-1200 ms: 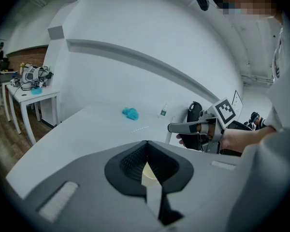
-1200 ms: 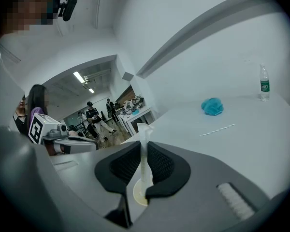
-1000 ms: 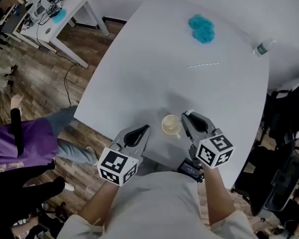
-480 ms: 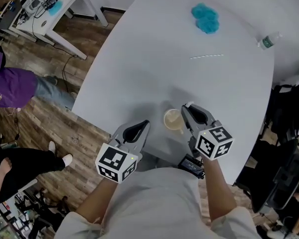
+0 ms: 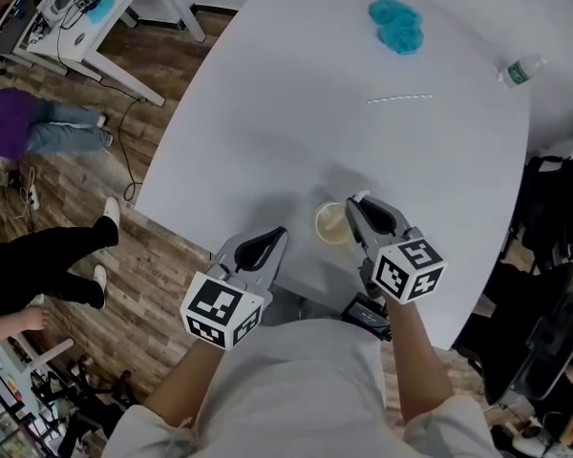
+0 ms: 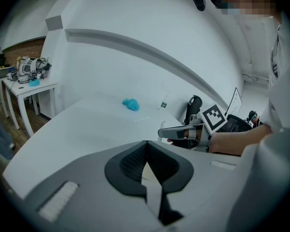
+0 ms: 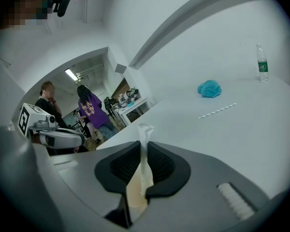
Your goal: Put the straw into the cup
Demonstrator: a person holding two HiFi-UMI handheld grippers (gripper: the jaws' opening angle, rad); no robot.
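Between the fingers (image 7: 162, 167) of the right gripper (image 7: 144, 145) stands a thin white strip of the cup (image 5: 330, 225). Whether it is the wall or the handle I cannot tell, but the fingers are clenched on it. The cup sits on the surface (image 5: 296, 113) near the person's edge. The left gripper (image 6: 146, 146) hangs just to the cup's left, its fingers pressed together on nothing. The straw (image 5: 399, 98) lies flat well beyond both, ahead and a little to the right, its long axis running across the person's front. The right gripper is the nearer, but it is busy with the cup, so I judge the free left one must reach past the cup and take the straw crosswise. The head view gives that layout; only the right gripper view shows the grip itself. A blue cloth (image 5: 397, 24) and a bottle (image 5: 519, 70) lie farther off.
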